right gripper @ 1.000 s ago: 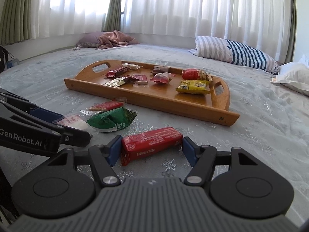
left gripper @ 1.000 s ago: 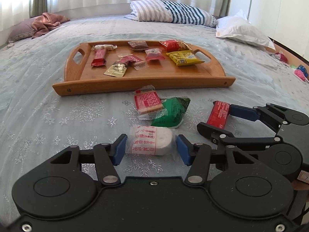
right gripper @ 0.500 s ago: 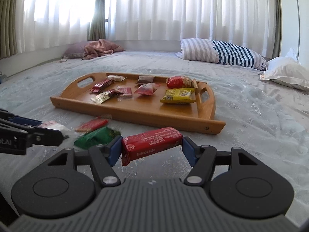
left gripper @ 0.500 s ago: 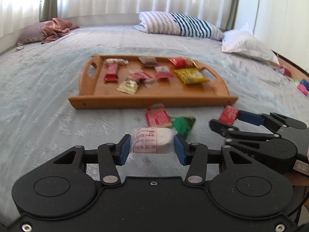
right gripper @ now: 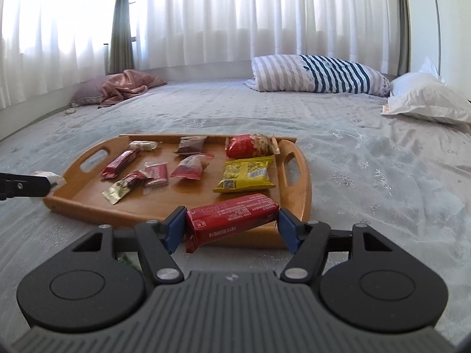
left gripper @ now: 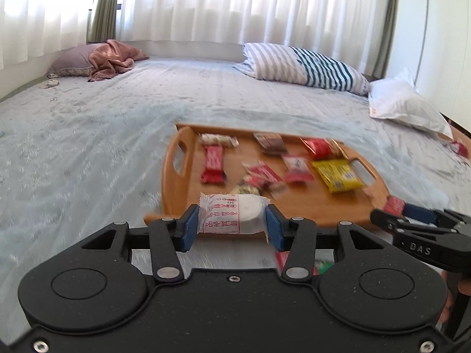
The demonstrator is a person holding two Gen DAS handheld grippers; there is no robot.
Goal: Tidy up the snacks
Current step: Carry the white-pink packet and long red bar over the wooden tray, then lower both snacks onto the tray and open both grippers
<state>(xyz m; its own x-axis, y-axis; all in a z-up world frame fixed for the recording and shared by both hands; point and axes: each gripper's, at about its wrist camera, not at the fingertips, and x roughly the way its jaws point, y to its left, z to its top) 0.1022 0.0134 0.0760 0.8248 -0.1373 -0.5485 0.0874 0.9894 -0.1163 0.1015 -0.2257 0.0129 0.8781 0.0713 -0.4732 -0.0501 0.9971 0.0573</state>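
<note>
The left claw [left gripper: 232,226] grips a white cake packet [left gripper: 232,216], the right claw [right gripper: 231,229] a red bar [right gripper: 231,219]; released short of the tray's near edge [right gripper: 164,214], either could land on the bed.

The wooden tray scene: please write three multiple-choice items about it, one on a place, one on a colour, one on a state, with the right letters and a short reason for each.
1. Where does the wooden tray stand?
A. on the bed
B. on a desk
C. on the floor

2. What colour is the bar in the right tongs?
A. green
B. red
C. blue

3. What is the state of the left tongs?
A. wide open, holding nothing
B. lying on the tray
C. closed on a white round snack

Key: 1 A, the bedspread surrounds the tray; 2 B, its wrapper is red; 3 C, both pads press the packet.
</note>
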